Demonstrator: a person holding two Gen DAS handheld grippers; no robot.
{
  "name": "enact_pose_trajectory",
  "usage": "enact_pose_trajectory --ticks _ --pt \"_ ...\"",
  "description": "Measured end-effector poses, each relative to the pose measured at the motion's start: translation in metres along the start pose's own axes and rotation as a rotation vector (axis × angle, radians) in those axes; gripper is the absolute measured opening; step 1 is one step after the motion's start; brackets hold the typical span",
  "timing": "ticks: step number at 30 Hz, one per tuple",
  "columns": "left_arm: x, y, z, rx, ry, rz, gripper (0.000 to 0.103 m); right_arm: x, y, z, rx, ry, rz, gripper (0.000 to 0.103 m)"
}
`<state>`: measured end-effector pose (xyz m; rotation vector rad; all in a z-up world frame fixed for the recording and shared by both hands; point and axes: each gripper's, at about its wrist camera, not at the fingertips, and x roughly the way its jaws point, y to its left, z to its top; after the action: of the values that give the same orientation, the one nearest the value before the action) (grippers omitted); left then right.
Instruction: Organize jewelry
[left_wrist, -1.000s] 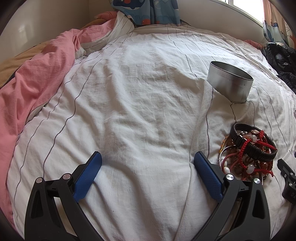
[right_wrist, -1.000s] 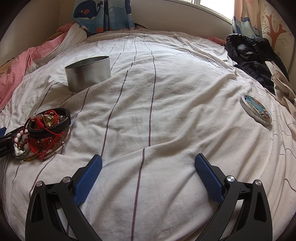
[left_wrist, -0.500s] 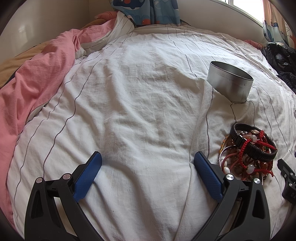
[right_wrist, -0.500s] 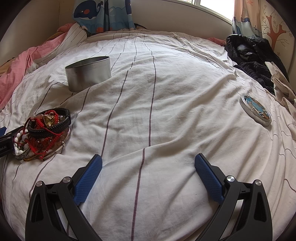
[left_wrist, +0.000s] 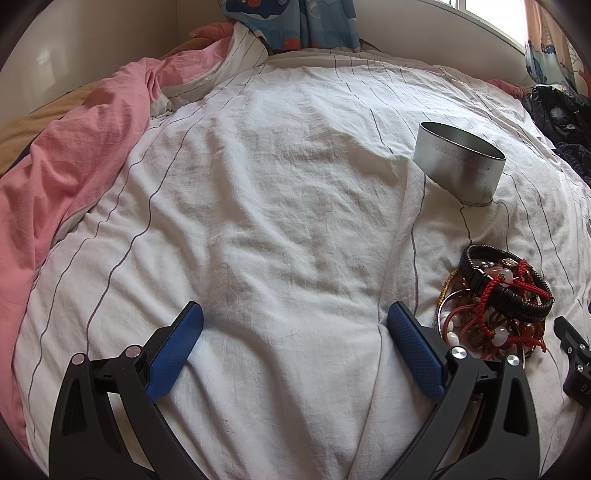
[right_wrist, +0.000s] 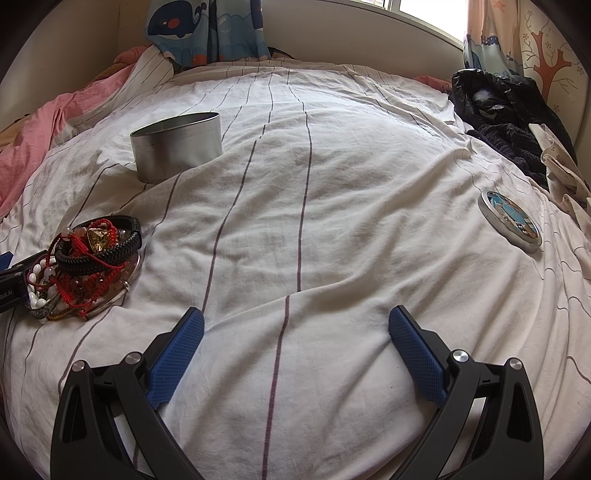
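Tin lid (right_wrist: 509, 220) only in right view, possibly face-up.

Both wrist views skim low over the bed (left_wrist: 280, 221) — sharing tin (left_wrist: 460, 164) and bracelet pile (right_wrist: 86, 264).

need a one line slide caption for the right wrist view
Open right gripper above a striped bedsheet, with a jewelry pile and open metal tin to the left, its lid to the right.
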<state>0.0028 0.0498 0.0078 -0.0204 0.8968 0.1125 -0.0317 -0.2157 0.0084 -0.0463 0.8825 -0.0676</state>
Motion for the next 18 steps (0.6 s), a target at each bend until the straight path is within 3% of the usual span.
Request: enact_pose_trajectory --ticks 18 --pt "0.0 -0.0005 -0.0004 0.001 -0.001 0.001 0.096 -0.0006 0.0006 -0.0002 -0.001 -0.002 -0.001 0.096"
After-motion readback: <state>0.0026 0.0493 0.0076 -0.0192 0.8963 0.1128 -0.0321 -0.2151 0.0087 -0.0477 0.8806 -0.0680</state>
